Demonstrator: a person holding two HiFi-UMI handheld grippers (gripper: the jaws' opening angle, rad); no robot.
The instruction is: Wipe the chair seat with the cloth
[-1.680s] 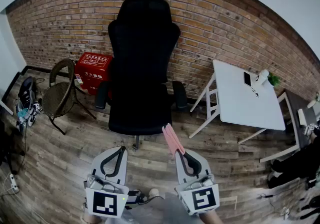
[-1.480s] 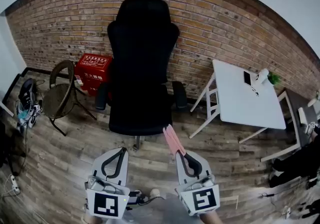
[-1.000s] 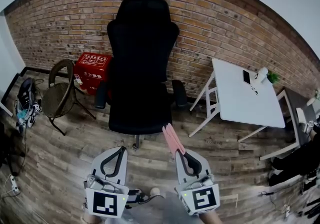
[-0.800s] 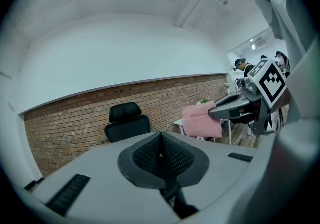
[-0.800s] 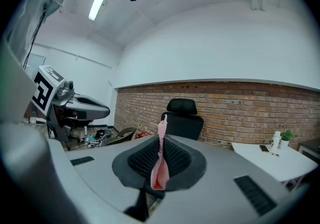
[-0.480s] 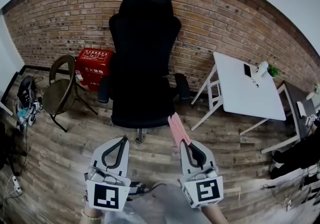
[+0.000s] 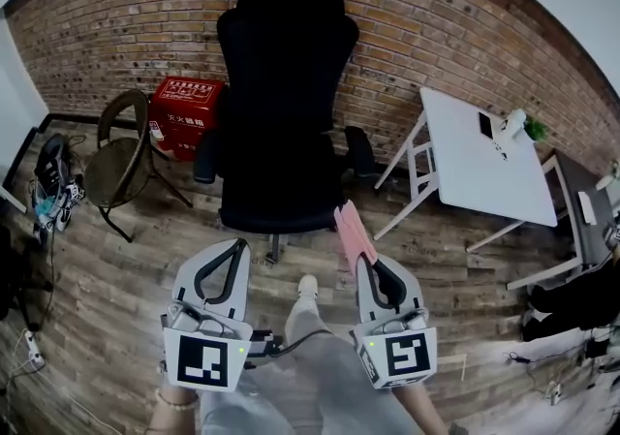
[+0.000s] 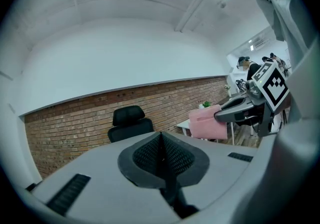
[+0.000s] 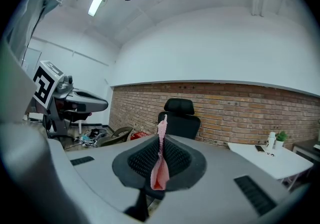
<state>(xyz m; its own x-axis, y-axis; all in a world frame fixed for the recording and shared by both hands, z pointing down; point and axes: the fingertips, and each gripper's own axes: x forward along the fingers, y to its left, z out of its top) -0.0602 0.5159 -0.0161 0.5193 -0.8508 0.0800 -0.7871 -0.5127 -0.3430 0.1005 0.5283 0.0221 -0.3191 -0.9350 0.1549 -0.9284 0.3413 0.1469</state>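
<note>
A black office chair (image 7: 281,113) with a tall back stands against the brick wall, its seat (image 7: 278,201) facing me. My right gripper (image 7: 371,266) is shut on a pink cloth (image 7: 355,234) that sticks out past its tips toward the chair's right front corner; the same cloth (image 9: 159,168) hangs pinched between the jaws in the right gripper view. My left gripper (image 7: 231,254) is shut and holds nothing, just short of the seat's front edge. The chair (image 8: 131,122) shows small in the left gripper view, and the chair (image 9: 180,118) also in the right one.
A red box (image 7: 186,111) and a round wicker chair (image 7: 120,157) stand left of the office chair. A white table (image 7: 489,167) with a phone and a small bottle stands at the right. A person's leg and shoe (image 7: 306,290) show between the grippers on the wooden floor.
Both grippers and the view have moved forward toward the chair; the cloth's tip is now close to the seat's right front corner. A leg has stepped into view between the grippers.
</note>
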